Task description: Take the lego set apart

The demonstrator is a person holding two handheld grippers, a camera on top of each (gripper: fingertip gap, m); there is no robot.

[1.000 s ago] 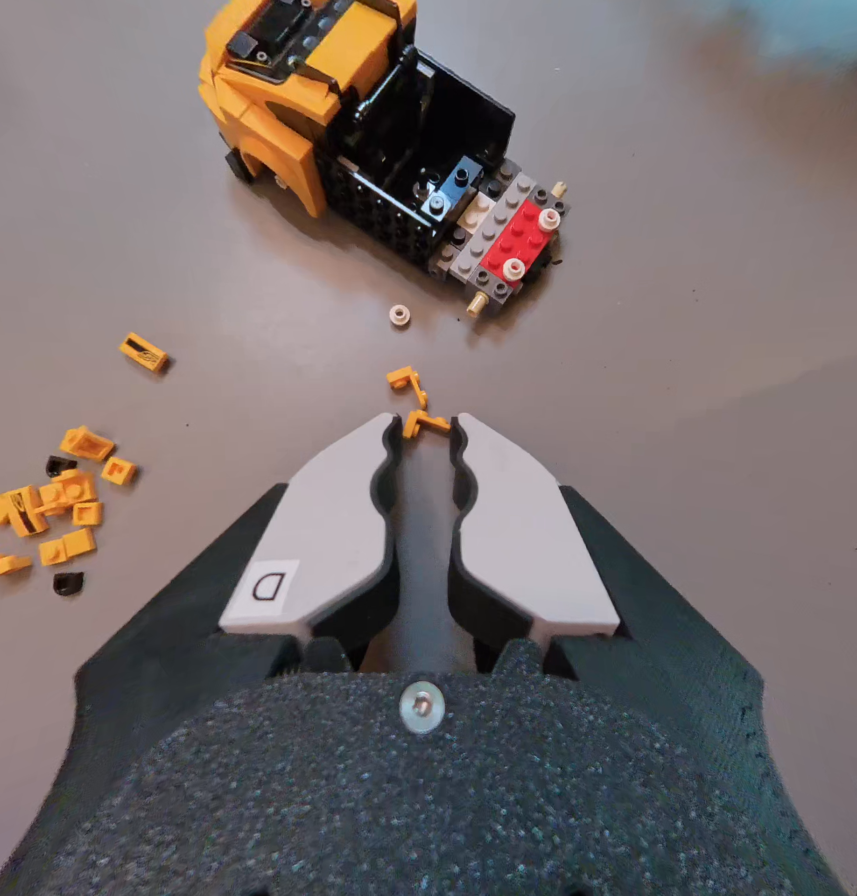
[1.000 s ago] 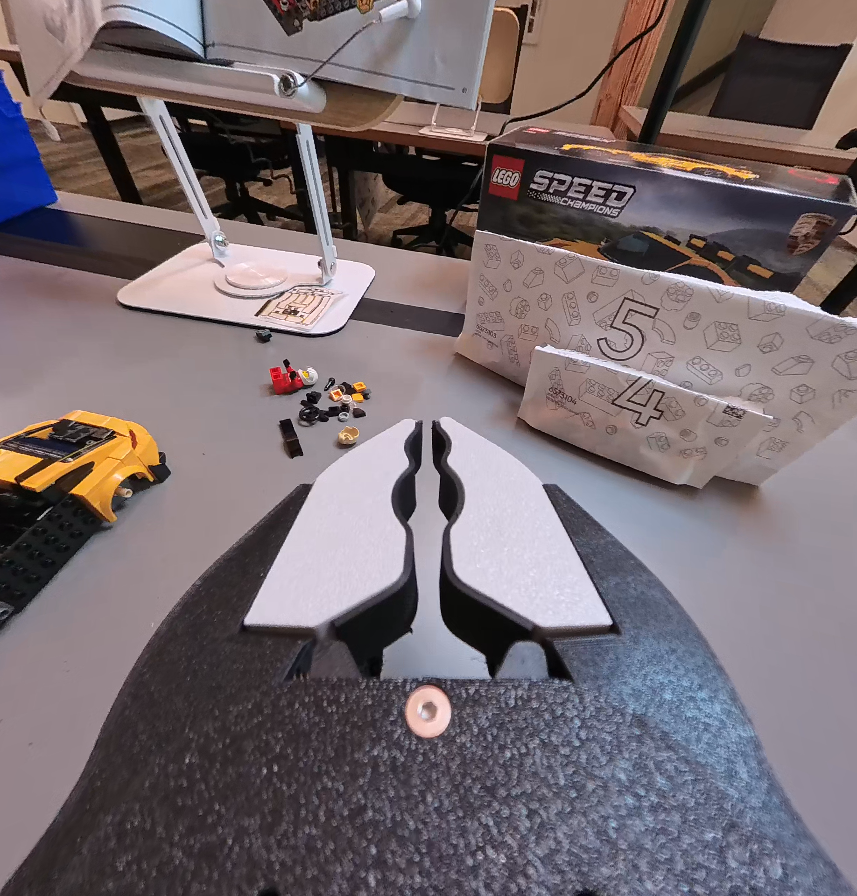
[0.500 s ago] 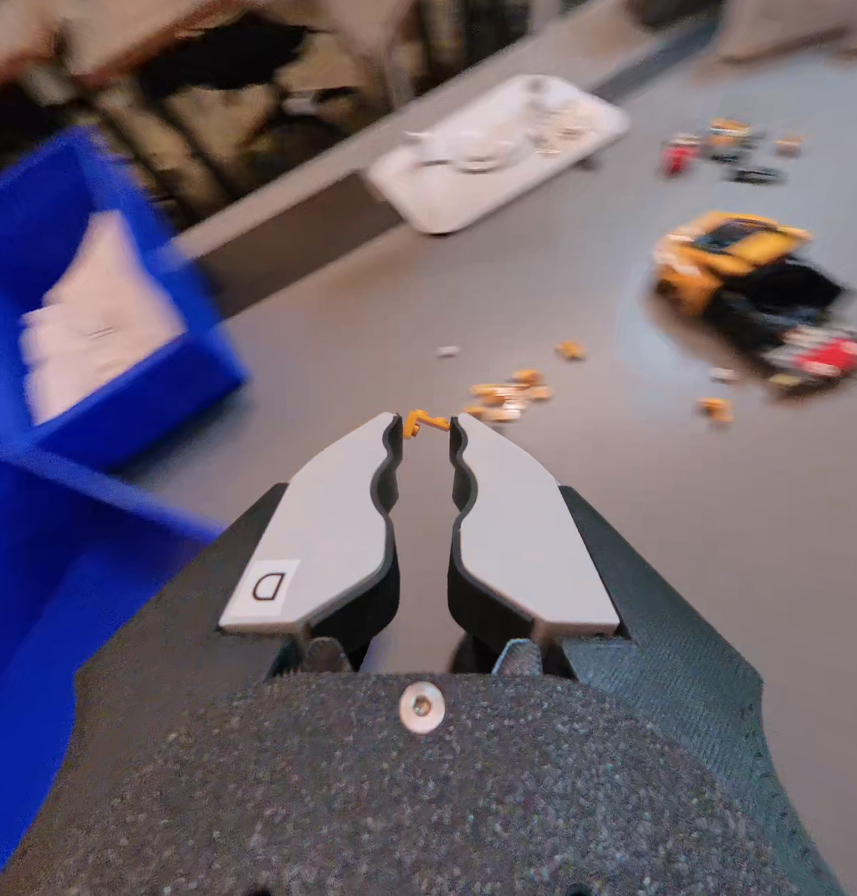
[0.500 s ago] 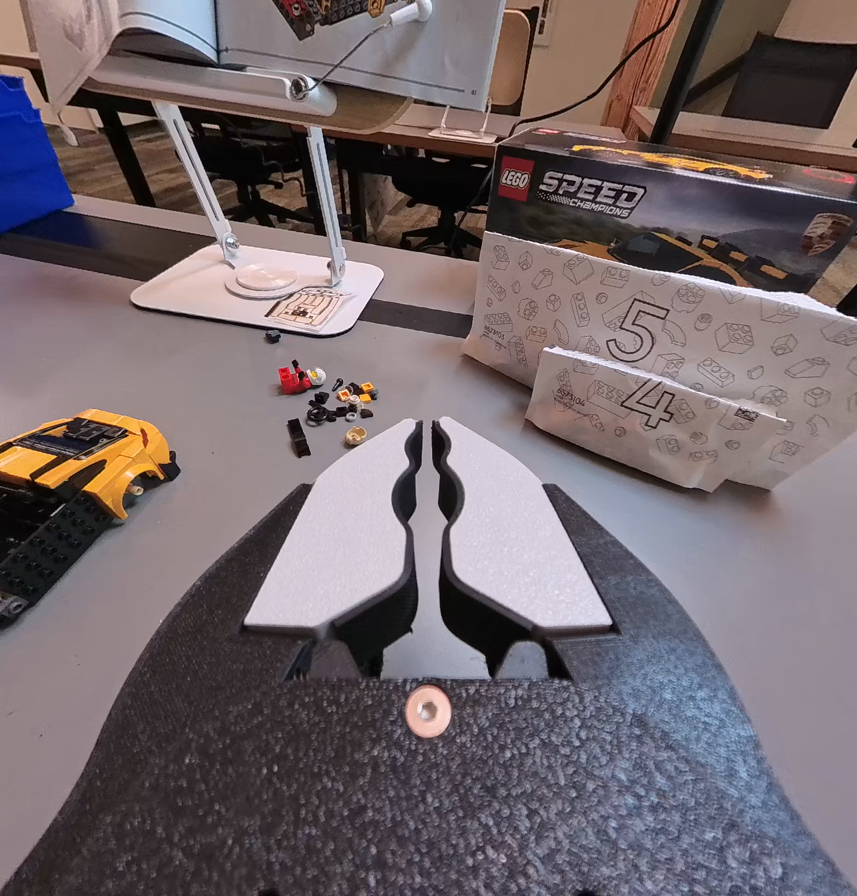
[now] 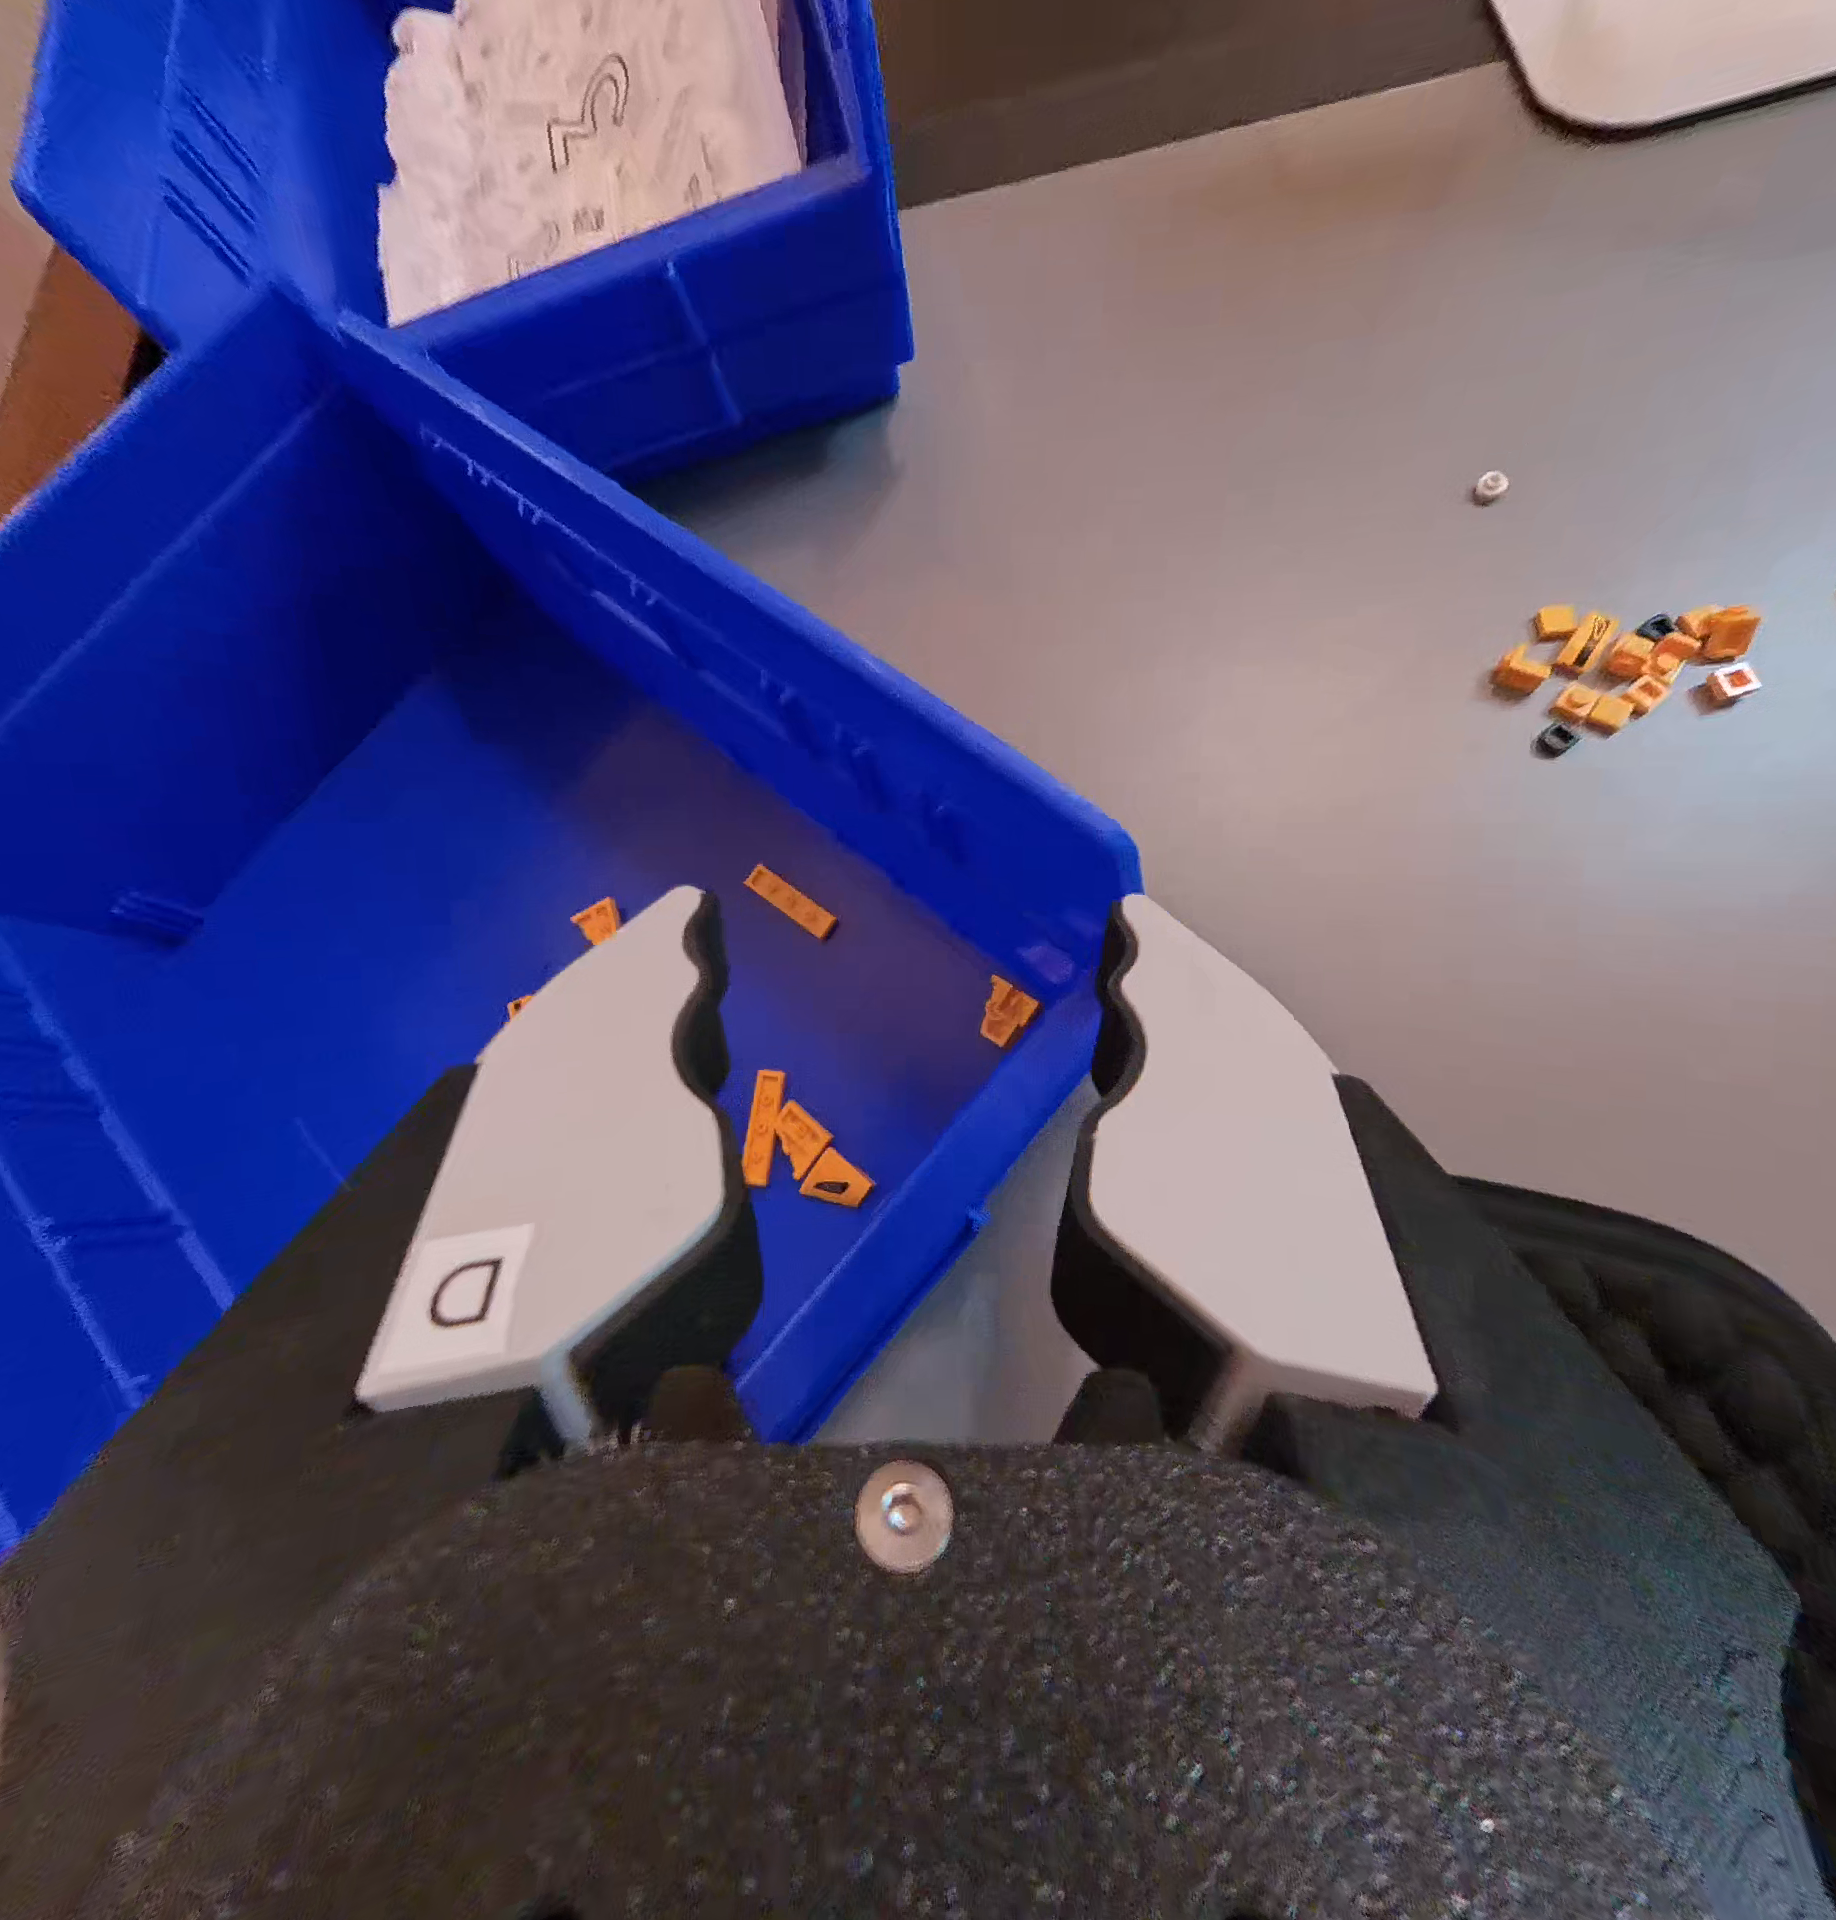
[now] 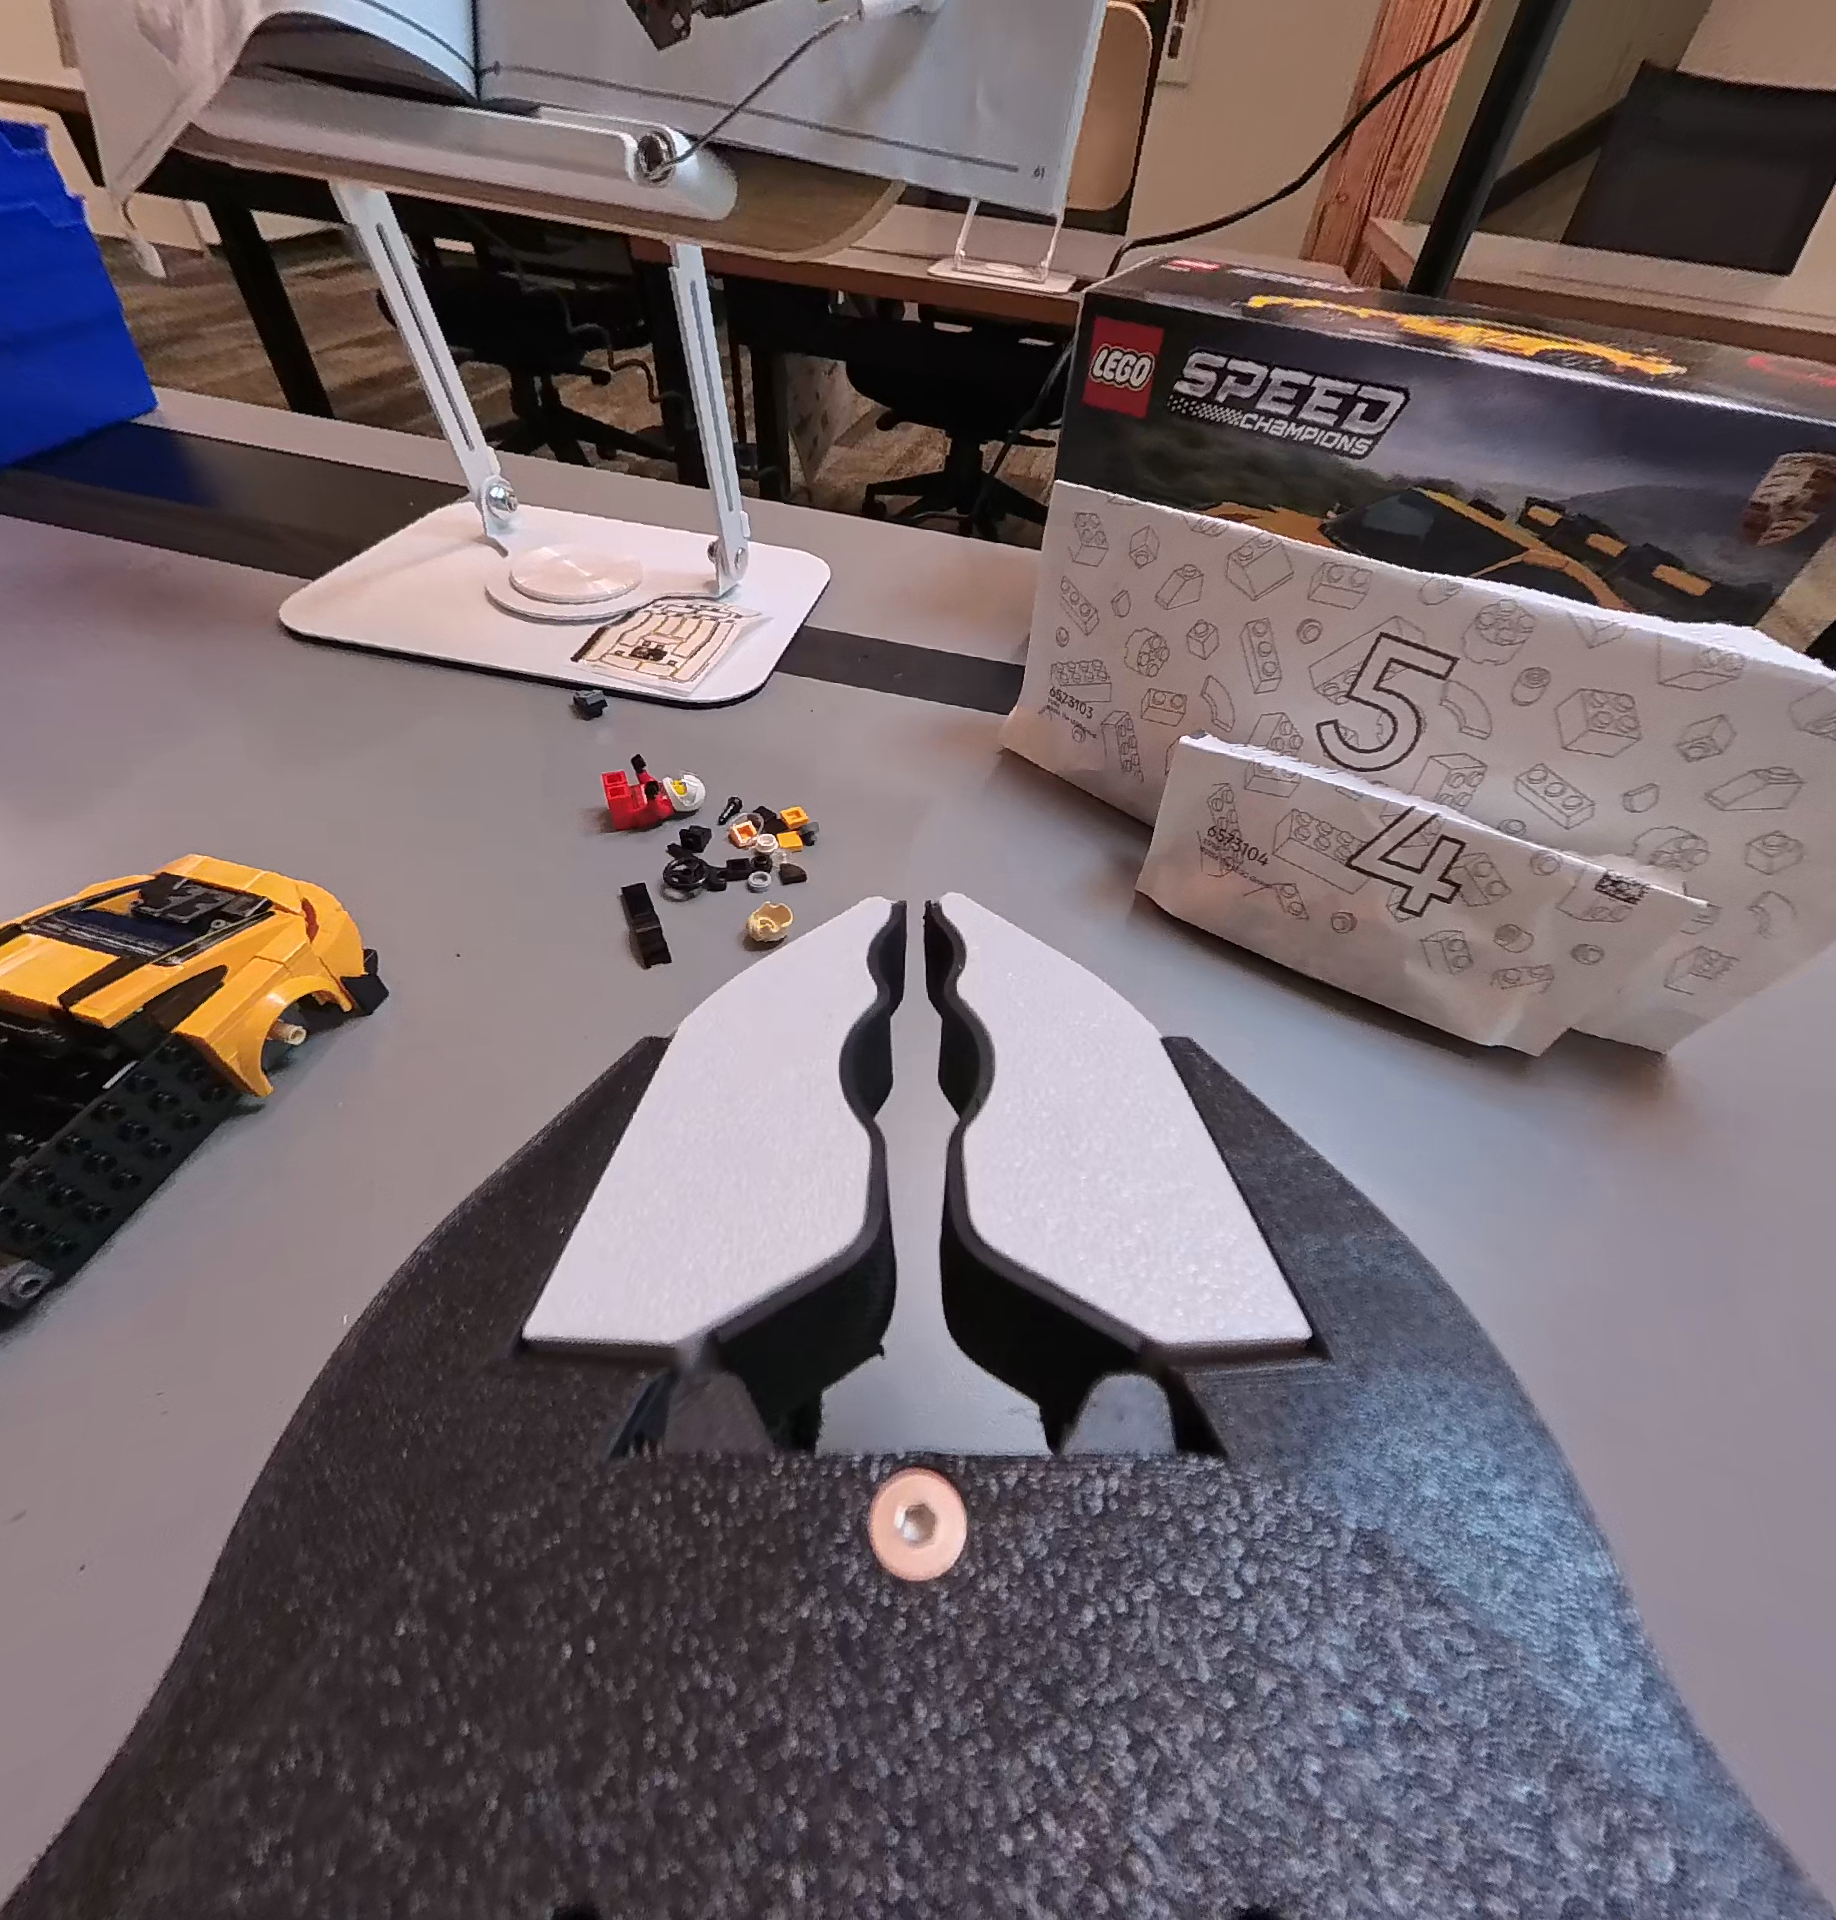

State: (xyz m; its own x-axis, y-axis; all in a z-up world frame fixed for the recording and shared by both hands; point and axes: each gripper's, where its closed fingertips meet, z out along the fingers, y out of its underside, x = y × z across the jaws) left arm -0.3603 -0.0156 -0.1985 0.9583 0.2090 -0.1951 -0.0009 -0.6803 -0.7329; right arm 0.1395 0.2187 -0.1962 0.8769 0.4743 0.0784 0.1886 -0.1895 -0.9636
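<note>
The left claw is above the near corner of a blue bin, and its two fingers stand wide apart with nothing between them. On the floor of this bin lie several small orange pieces; one more orange piece is close to the inner corner of the wall. A second blue bin stands behind the first one and holds a white paper bag. To the right, on the grey table, there is a small heap of orange and black pieces, and a single pale round stud lies apart from it, farther away.

The right claw is over the table with its fingers almost together; only a thin gap remains, and it holds nothing. At the left side of the right wrist view sits the lego car, partly taken apart: the yellow body is in place at one end, and the black studded base is bare at the other. Beyond the claw lies a group of small loose parts, red, black and orange. Behind them stands a white stand with two legs. At the right, the set box stands with two white paper bags leaning against it.
</note>
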